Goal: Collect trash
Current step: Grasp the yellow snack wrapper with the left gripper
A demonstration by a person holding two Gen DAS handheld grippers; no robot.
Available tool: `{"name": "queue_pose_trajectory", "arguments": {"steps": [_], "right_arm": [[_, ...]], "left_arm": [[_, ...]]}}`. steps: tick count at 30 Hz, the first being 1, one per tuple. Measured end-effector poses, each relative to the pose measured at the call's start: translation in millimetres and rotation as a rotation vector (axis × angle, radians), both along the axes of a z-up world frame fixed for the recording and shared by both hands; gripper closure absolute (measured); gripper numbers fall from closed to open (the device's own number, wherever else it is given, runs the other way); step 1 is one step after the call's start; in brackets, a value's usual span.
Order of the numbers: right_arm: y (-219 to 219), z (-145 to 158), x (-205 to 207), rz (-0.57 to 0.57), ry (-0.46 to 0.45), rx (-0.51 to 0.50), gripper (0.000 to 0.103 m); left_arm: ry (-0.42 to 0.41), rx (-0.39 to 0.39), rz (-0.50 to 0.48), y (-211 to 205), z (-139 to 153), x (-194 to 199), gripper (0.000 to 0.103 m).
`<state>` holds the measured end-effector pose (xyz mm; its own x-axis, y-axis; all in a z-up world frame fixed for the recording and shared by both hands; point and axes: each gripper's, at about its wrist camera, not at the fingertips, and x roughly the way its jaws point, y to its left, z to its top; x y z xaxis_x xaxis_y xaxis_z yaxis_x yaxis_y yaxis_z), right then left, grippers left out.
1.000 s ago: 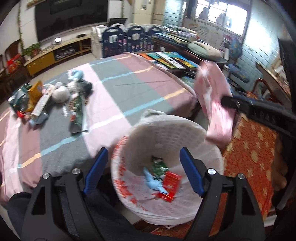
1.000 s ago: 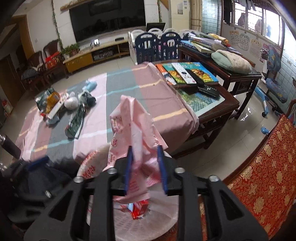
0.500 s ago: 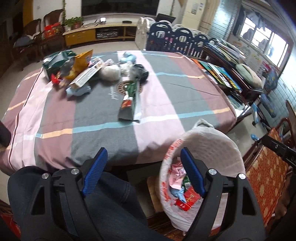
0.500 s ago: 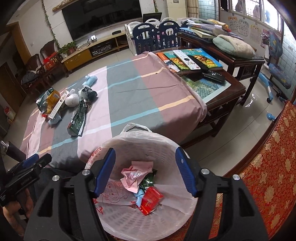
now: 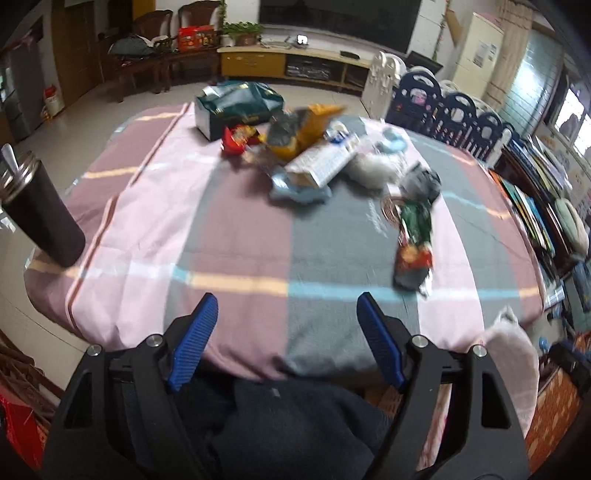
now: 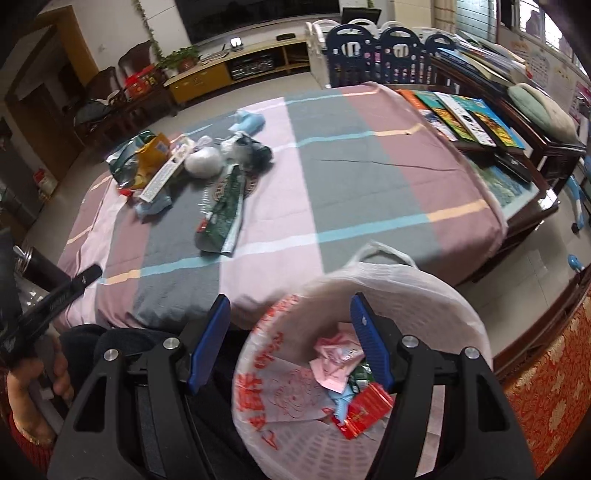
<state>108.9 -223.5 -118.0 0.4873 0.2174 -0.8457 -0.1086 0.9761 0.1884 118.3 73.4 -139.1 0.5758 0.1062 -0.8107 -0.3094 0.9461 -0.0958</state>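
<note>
Both claws, left claw (image 5: 284, 332) and right claw (image 6: 290, 334), are apart and empty; bin (image 6: 436, 291) holds some wrappers (image 6: 338, 360), a trash pile (image 5: 314, 162) remains mid-counter (image 5: 229, 236).

Home living room. Large dark TV screen (image 6: 255, 14) on the far wall over a long low yellow media cabinet (image 6: 236, 68). Carved dark wooden chairs (image 5: 147, 66) along the wall, potted plant (image 6: 181, 59) on the cabinet. Blue-and-white kids' playpen fence (image 6: 384, 48) in the corner, children's books (image 6: 465, 118) spread on a dark wood side table (image 6: 524, 184). Big table under a pink-grey checked cloth (image 6: 369, 177) with snack wrappers (image 5: 314, 147) piled on it. Tiled floor (image 6: 535, 266), bag-lined wastebasket (image 6: 424, 291) beside the table, red patterned upholstery (image 6: 554, 387) at right.
</note>
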Motion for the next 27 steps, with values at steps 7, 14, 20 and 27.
{"name": "queue_pose_trajectory", "arguments": {"steps": [7, 14, 20, 27], "right_arm": [[11, -15, 11, 0.028, 0.026, -0.006, 0.037], [0, -50, 23, -0.007, 0.114, 0.011, 0.037], [-8, -68, 33, -0.029, 0.161, 0.003, 0.037], [6, -67, 46, -0.01, 0.154, 0.02, 0.037]], "left_arm": [[-0.112, 0.03, -0.023, 42, 29, 94, 0.025], [0.032, 0.22, -0.192, 26, -3, 202, 0.015], [0.104, 0.248, -0.2, 23, -42, 239, 0.054], [0.0, 0.226, -0.176, 30, -24, 191, 0.09]]}}
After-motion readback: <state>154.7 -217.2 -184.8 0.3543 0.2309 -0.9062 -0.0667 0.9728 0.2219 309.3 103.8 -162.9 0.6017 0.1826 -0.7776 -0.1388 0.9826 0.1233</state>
